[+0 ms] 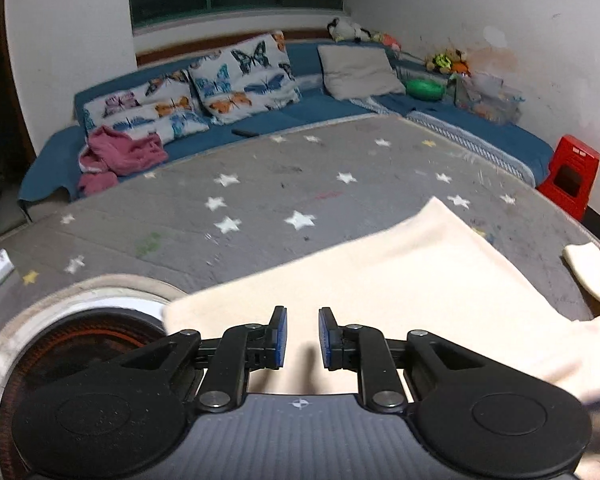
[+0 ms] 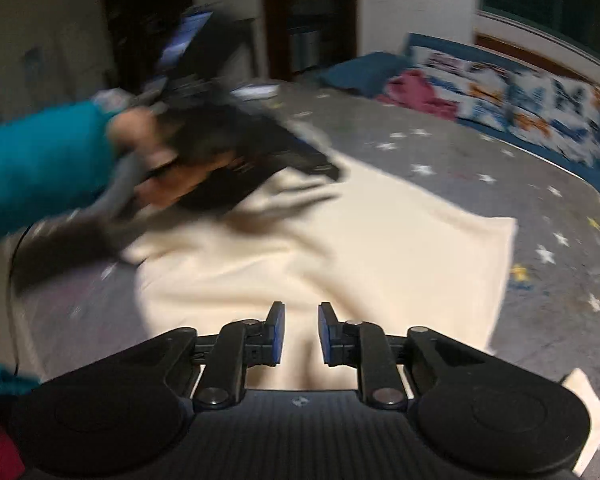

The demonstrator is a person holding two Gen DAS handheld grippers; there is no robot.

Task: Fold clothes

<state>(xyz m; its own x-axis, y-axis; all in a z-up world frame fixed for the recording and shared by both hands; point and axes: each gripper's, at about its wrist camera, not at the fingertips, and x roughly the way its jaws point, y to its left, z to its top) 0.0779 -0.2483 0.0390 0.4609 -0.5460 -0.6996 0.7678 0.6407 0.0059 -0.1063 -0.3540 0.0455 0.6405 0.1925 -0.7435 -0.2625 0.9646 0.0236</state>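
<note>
On grey starred mat (image 1: 260, 184), soft cream garment (image 1: 380, 272) lies flat; both grippers' fingers (image 1: 278, 336) apart.

Cream garment (image 1: 400, 280): soft matt knit cloth, smooth, faint nap. Surface (image 1: 260, 200): matt grey fabric-like cover with printed white stars, scuffed and stained in spots. Left claw (image 1: 302, 338) and right claw (image 2: 301, 334): matt black plastic links, dull metal pivot pins, blue rubbery textured pads (image 1: 283, 332), ribbed grey housing.

We hold the left gripper (image 1: 302, 336) with jaws parted and nothing between the pads. The right gripper (image 2: 301, 333) is likewise parted. Our left hand (image 2: 148, 160) appears motion-blurred.
</note>
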